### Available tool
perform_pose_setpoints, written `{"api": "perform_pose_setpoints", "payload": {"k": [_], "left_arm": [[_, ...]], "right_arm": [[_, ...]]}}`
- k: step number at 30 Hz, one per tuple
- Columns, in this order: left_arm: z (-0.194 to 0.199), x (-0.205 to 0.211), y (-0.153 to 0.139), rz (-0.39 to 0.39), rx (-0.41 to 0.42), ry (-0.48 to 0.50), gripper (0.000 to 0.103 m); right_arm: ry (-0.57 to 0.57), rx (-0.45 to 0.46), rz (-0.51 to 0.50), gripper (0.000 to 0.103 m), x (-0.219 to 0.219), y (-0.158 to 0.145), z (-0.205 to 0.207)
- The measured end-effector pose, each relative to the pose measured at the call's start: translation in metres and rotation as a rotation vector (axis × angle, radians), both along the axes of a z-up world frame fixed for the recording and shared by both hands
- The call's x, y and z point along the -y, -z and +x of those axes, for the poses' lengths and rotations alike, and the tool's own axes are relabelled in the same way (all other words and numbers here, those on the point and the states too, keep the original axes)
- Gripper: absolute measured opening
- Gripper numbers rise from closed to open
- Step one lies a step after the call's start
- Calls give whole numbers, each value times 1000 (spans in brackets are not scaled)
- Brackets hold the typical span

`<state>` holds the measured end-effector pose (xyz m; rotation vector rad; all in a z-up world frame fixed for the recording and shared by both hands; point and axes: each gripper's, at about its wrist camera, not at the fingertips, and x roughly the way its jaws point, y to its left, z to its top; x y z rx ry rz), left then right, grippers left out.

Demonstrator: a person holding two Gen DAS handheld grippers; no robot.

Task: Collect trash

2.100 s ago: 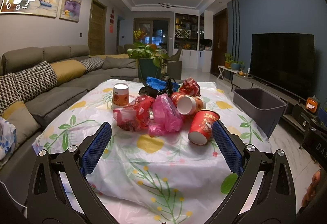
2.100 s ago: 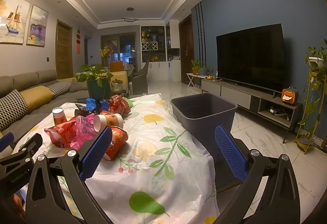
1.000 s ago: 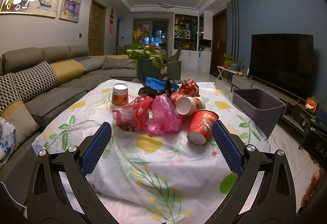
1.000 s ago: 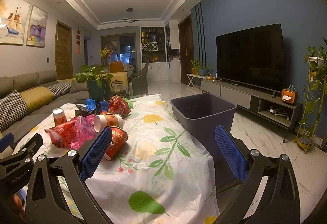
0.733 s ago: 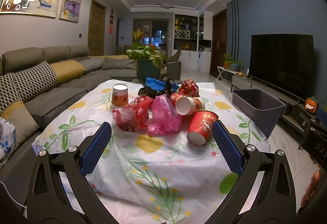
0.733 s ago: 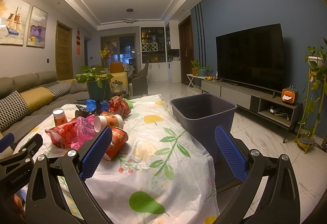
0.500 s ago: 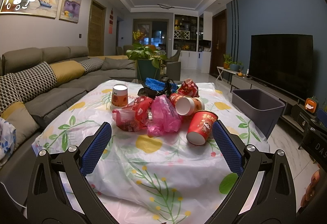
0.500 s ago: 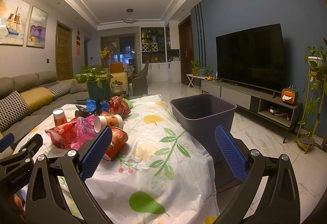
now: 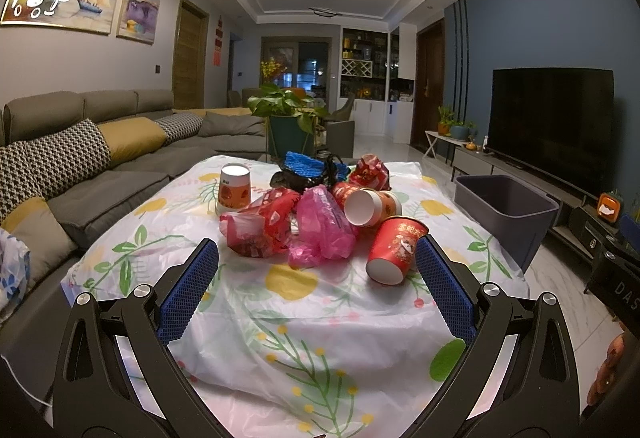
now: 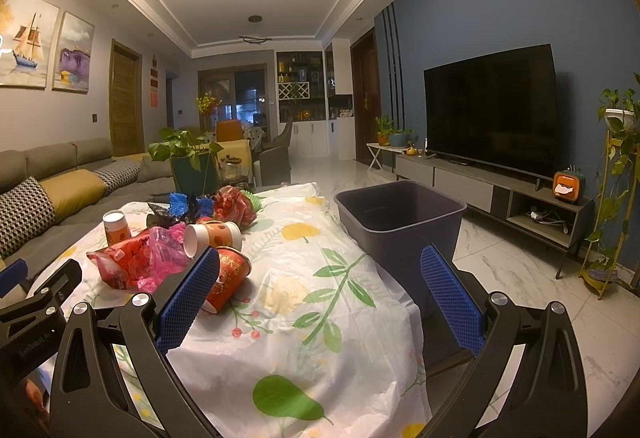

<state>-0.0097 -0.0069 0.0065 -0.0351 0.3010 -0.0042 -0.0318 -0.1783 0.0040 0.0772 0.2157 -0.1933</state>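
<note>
A heap of trash lies mid-table on a flowered plastic cloth [image 9: 288, 318]: a red paper cup [image 9: 394, 250] on its side nearest me, an orange-and-white cup [image 9: 370, 201] lying behind it, a pink plastic bag [image 9: 324, 226], a red bag [image 9: 260, 226], an upright cup [image 9: 235, 188], and blue and black scraps [image 9: 306, 168] at the back. My left gripper [image 9: 316, 286] hangs open short of the heap, holding nothing. My right gripper [image 10: 320, 294] is open too, right of the heap, its left finger overlapping the red cup [image 10: 228, 278]. A grey bin [image 10: 400, 220] stands off the table's right edge.
A grey sofa [image 9: 100, 166] with cushions runs along the left. A potted plant [image 9: 288, 118] stands beyond the table. The TV [image 10: 490, 110] on a low cabinet [image 10: 492, 190] lines the right wall, with marble floor [image 10: 520, 270] between it and the bin. A plant stand [image 10: 616, 194] is far right.
Nothing has been gripped or released. The left wrist view has drifted very slightly; the trash and bin stay where they were.
</note>
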Motion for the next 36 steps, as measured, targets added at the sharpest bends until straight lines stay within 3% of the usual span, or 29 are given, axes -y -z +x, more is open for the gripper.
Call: {"api": "perform_pose_setpoints", "payload": {"k": [19,30,36], "left_arm": [[36,-23,25,-28,26,-54,97],[73,-47,43,-61,20,-97,97],[94,-55,56,-66,10,-112,97]], "right_arm": [[-148,-19,-6,97,-24,29,59],[-233,-103,-6,81,-51,55,118],[-254,-172,34,79,-58,75,150]]}}
